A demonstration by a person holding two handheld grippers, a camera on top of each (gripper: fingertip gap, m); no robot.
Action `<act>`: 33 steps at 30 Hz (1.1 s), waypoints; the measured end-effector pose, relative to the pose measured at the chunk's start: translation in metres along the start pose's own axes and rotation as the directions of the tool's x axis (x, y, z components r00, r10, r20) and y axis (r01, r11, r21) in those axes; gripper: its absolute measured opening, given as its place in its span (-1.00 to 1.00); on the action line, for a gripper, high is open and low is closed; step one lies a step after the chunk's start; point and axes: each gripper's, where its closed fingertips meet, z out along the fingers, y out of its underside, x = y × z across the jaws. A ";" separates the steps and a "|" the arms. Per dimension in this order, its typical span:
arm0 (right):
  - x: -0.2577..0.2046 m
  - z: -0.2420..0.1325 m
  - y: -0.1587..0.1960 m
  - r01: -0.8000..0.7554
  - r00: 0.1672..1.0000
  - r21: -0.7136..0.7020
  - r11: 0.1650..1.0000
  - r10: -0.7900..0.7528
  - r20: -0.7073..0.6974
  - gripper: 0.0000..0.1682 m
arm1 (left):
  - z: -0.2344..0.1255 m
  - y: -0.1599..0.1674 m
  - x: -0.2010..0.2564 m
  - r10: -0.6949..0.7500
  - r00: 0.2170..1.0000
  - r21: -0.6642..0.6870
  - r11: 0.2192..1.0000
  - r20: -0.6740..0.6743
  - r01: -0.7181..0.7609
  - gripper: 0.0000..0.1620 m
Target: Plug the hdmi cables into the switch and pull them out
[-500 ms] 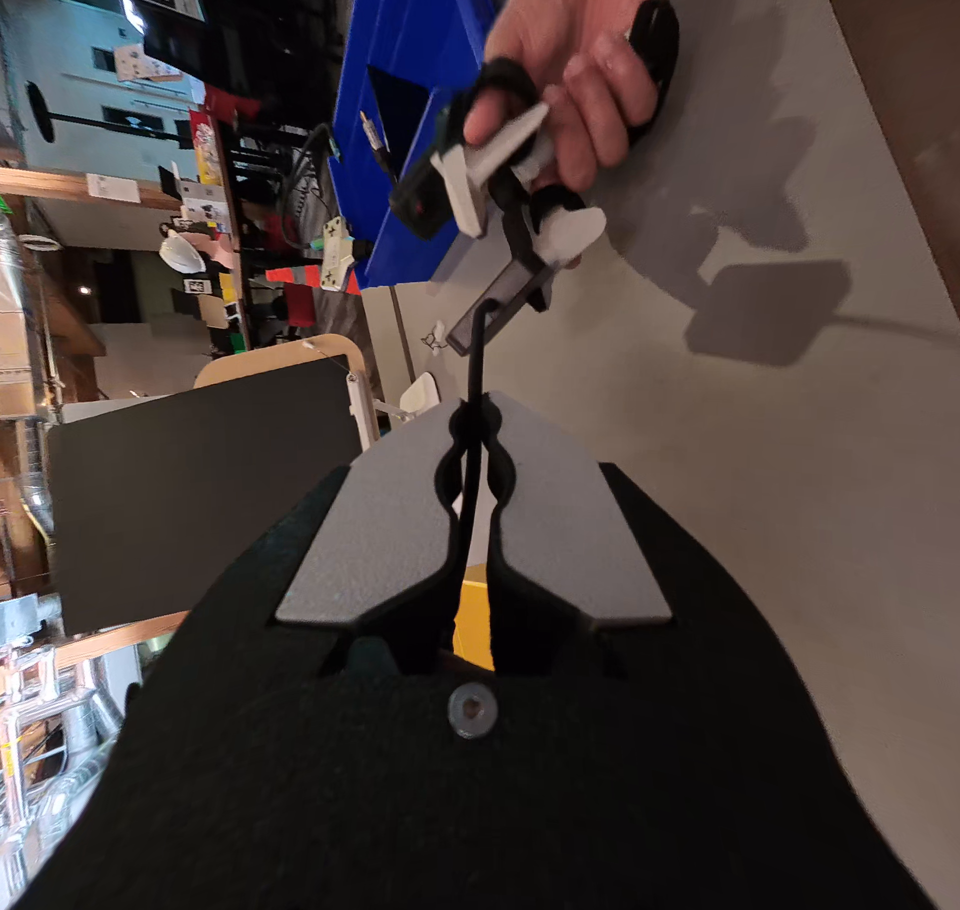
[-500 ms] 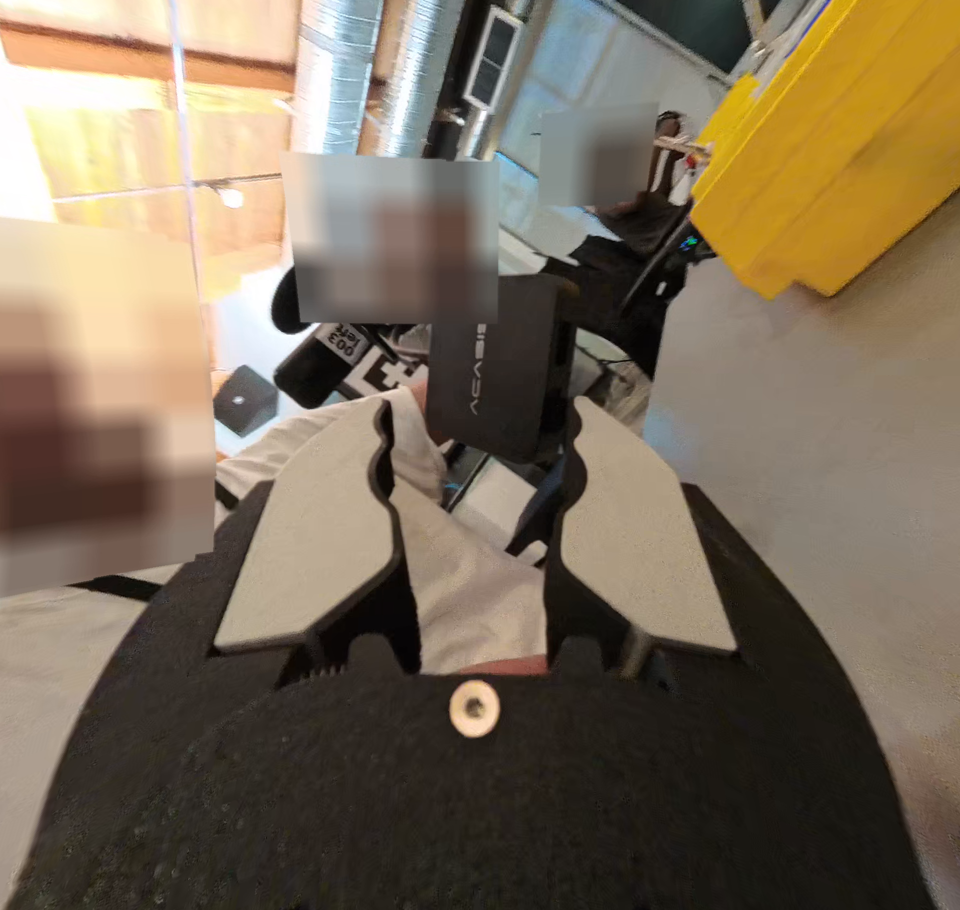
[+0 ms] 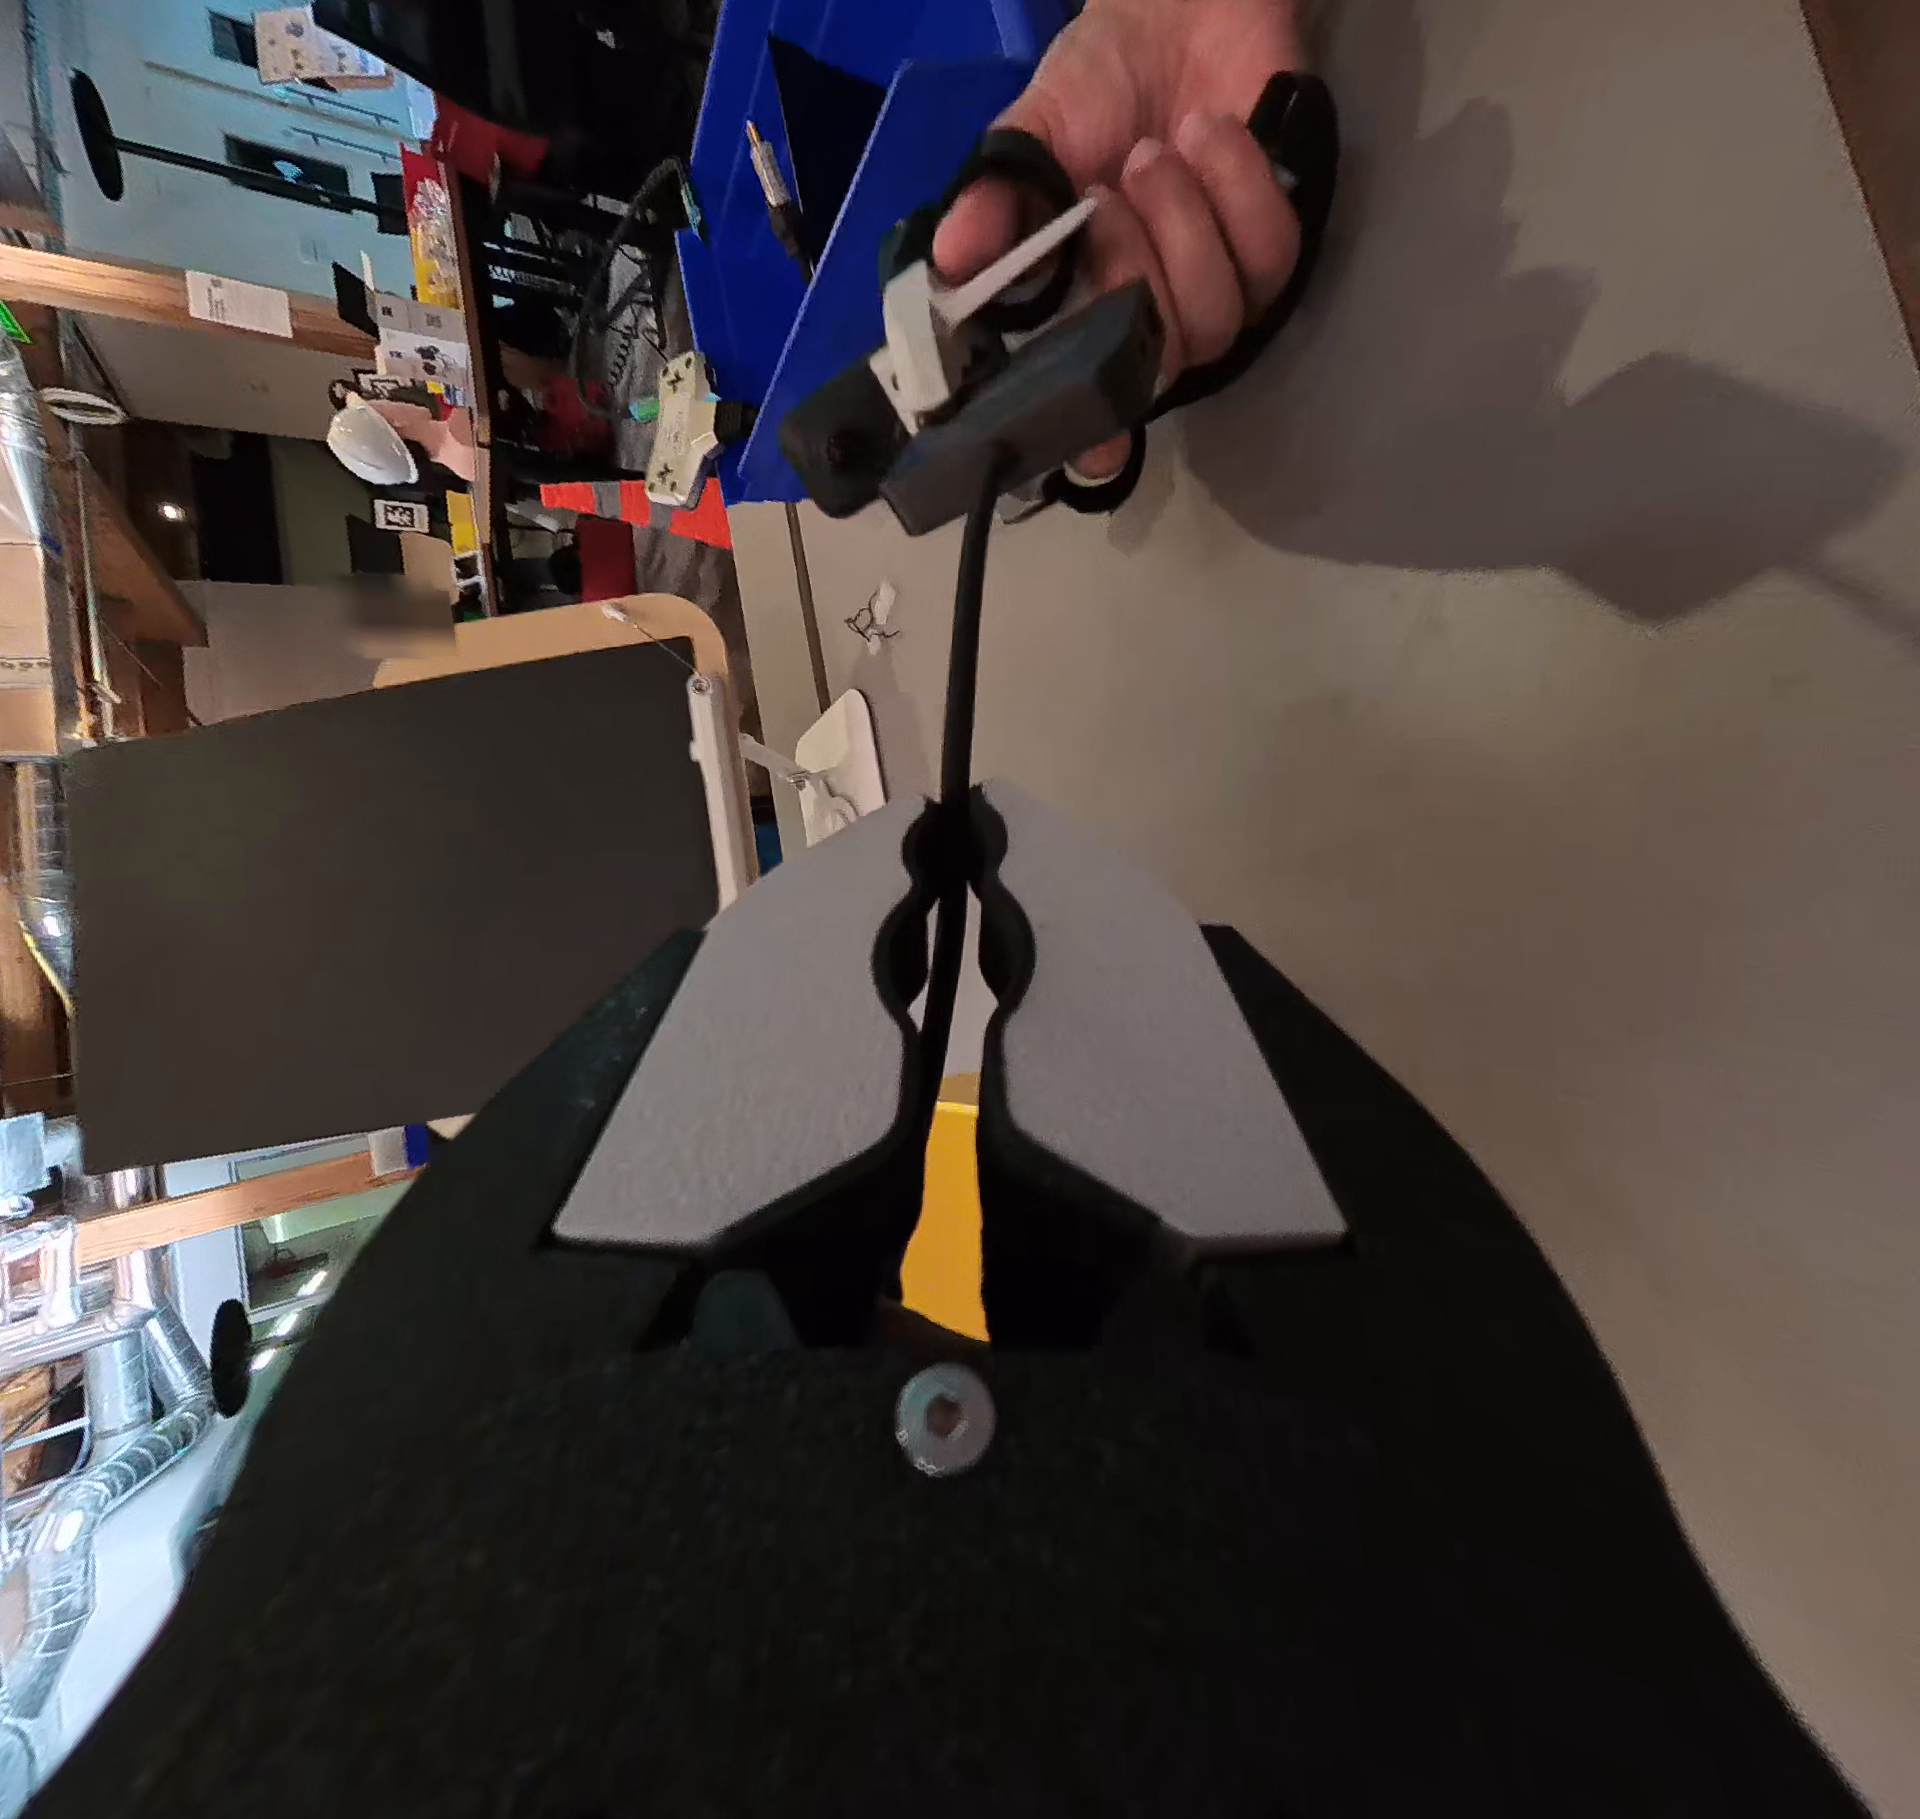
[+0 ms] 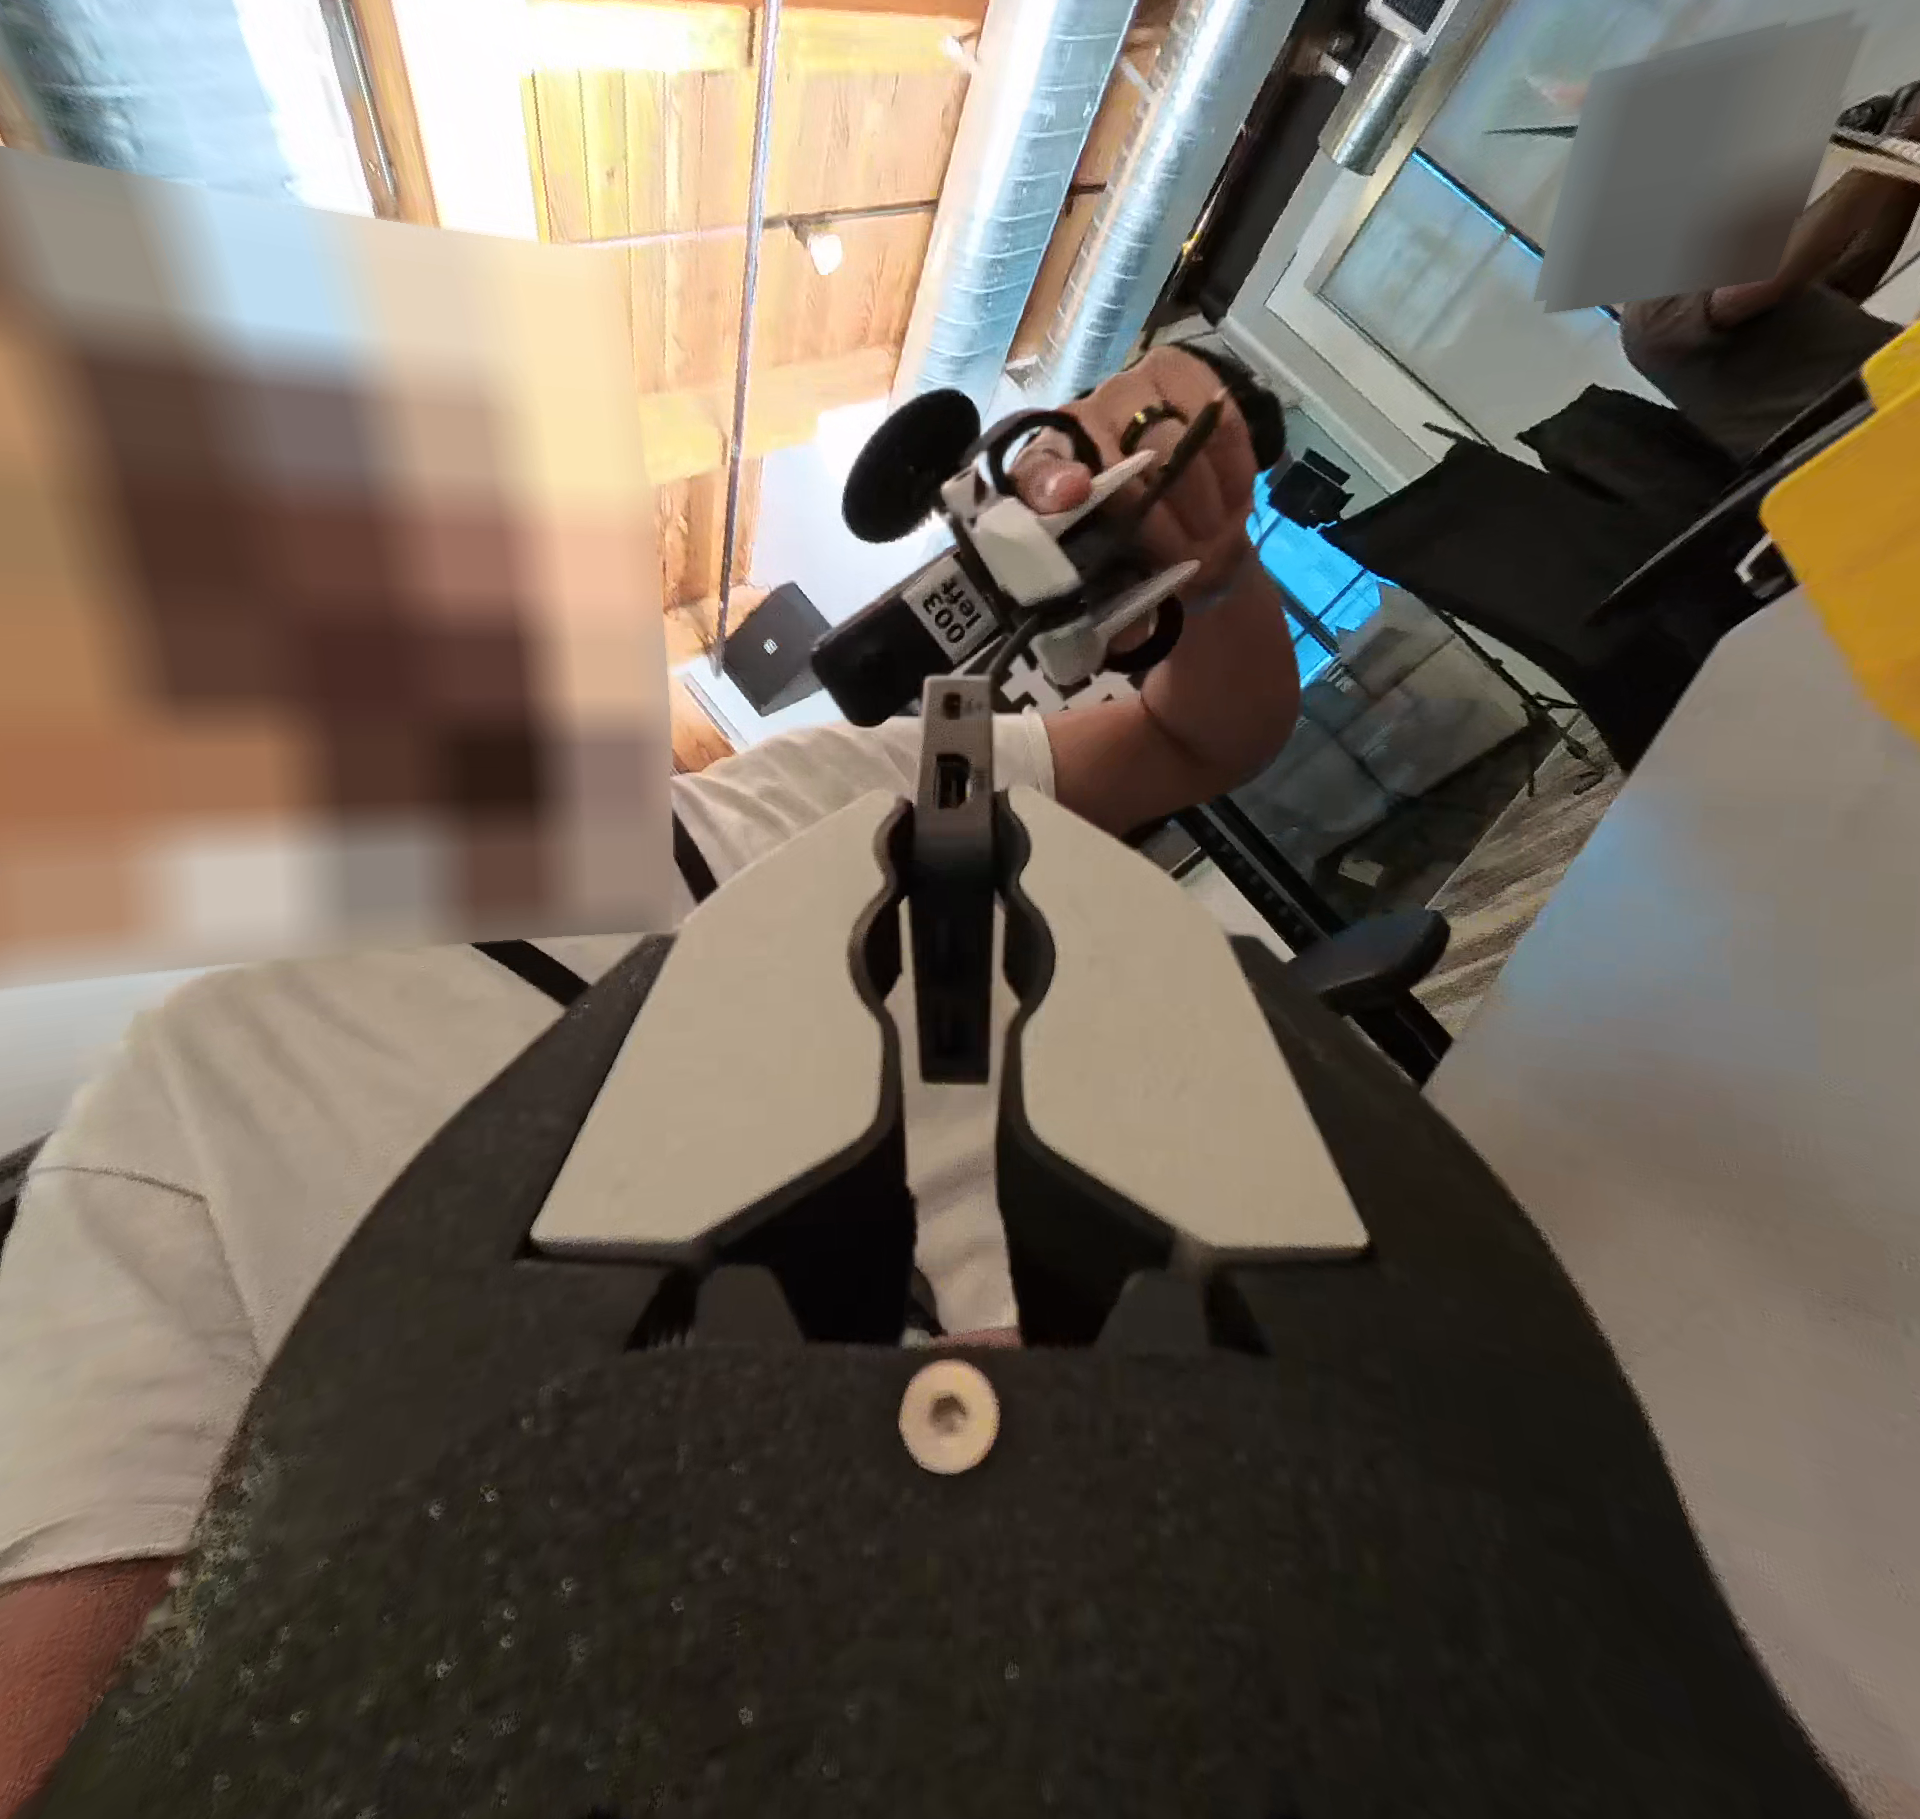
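Left jaws: I have the left gripper (image 3: 951, 834) clenched on the thin black HDMI cable (image 3: 961, 657).
Right jaws: right gripper (image 4: 951, 813) grasping the slim dark-grey switch box (image 4: 951, 896), midair, off the grey bench (image 3: 1455, 834).
Risk: cable looks taut; pulling by cord could strain the plug or twist the switch loose.

so, the count: two grippers, left (image 3: 954, 839) and right (image 4: 951, 813), each in one hand, so two hands (image 3: 1153, 122) (image 4: 1184, 481). one switch (image 4: 948, 896). one black cable (image 3: 961, 647) that i can make out. bins: one blue (image 3: 862, 148), one yellow (image 4: 1860, 564). two silver ducts (image 4: 1049, 138) up top. one dark board (image 3: 384, 896).
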 end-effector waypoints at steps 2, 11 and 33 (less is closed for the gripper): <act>0.000 0.005 0.003 0.007 1.000 -0.022 1.000 -0.008 -0.021 -0.83 | 0.004 0.003 0.004 -0.005 1.000 -0.008 1.000 -0.004 0.005 -0.96; 0.012 -0.002 -0.018 0.454 0.712 -0.275 0.847 -0.531 -0.459 -0.85 | 0.029 0.038 0.030 -0.272 0.962 -0.066 0.960 -0.018 0.271 -0.92; 0.100 -0.110 -0.092 0.168 -0.558 -0.981 0.099 -0.811 -0.178 -0.84 | 0.028 0.046 0.135 -0.955 -0.295 0.101 -0.297 -0.032 0.949 -0.78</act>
